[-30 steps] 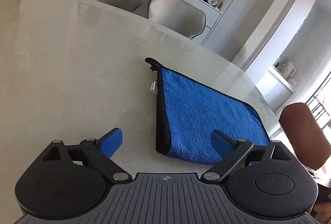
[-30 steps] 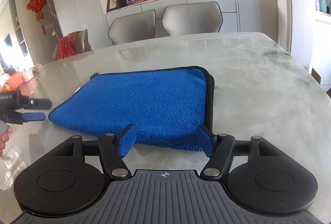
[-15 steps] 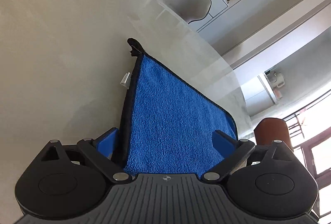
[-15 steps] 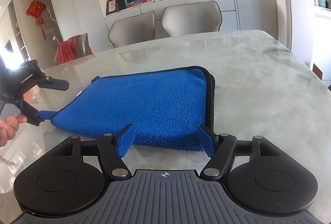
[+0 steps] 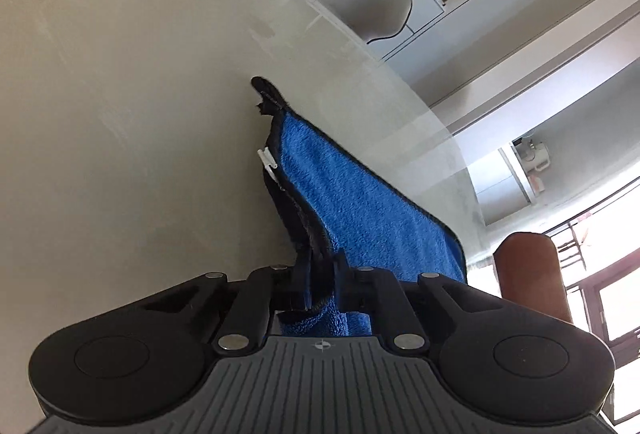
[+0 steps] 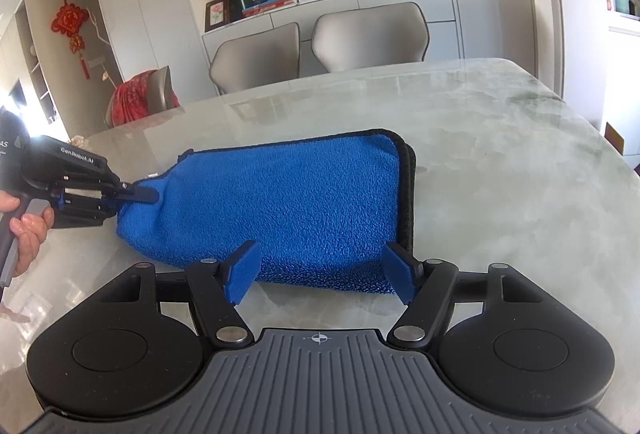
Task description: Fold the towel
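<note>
Blue towel (image 6: 304, 205), one; left claw (image 5: 320, 274) clamping corner; right claw (image 6: 320, 274) spread.

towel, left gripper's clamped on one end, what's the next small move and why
Probably lift that end and carry it over toward the far edge. The left gripper is shut on the towel, whose held end is bunched, while the right gripper is open at the near edge, gripping nothing.
</note>
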`<state>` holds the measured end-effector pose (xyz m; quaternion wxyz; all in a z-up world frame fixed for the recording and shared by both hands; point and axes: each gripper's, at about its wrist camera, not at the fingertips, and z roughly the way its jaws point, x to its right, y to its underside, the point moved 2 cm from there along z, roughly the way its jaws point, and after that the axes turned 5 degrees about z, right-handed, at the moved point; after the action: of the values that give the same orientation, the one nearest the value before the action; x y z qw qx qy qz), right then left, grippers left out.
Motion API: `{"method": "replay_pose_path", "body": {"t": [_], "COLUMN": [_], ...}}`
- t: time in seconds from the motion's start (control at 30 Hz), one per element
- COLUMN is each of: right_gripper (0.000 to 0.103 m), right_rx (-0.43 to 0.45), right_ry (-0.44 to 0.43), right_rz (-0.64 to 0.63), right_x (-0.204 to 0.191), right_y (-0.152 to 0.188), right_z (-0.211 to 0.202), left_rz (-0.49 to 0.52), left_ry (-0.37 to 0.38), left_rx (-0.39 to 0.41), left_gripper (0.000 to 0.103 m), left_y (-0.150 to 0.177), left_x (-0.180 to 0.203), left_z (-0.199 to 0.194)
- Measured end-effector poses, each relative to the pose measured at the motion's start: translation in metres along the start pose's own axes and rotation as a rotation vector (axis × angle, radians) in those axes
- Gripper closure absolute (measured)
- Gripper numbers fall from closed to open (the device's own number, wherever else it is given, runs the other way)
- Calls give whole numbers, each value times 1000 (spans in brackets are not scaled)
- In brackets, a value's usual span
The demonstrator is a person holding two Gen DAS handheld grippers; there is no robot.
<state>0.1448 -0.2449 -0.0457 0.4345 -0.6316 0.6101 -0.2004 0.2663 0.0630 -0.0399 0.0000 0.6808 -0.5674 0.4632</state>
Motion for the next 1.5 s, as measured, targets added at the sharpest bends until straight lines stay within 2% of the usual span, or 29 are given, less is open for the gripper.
{"method": "replay_pose_path", "body": {"t": [0.17,0.33,0.5,0.67,0.8,0.9,0.93,0.97,1.03,1.17,1.3,1.5], "right_gripper": [34,34,33,31,30,30,30,30,28,27,29,47], "right_rx": [1,24,49,83,101,93,90,88,82,64,37,-5], "right_ry": [1,-19,-41,-71,-103,-132,-142,-151,-171,-193,-195,-197], "right_rz": [-2,93,195,329,418,439,446,453,467,481,477,471], "right_x": [0,14,29,52,68,68,69,69,70,71,74,79], "right_y": [0,-5,-11,-18,-20,-19,-19,-18,-18,-21,-31,-45], "right_z": [0,-6,-12,-20,-23,-19,-17,-16,-14,-3,14,40], "left_rz": [102,222,339,429,453,424,415,407,400,460,459,408], "left_ry": [23,39,64,51,27,50,65,82,113,103,95,50], "left_rx": [16,-9,-66,-135,-192,-196,-194,-192,-165,-61,-1,31], "left_gripper": [94,94,94,94,94,90,78,58,37,36,33,32], "left_y": [-9,-8,8,33,52,53,50,47,43,35,36,50], "left_x": [41,93,147,172,170,166,166,166,167,172,150,103], "left_z": [-2,17,48,78,96,97,95,94,89,67,33,7]}}
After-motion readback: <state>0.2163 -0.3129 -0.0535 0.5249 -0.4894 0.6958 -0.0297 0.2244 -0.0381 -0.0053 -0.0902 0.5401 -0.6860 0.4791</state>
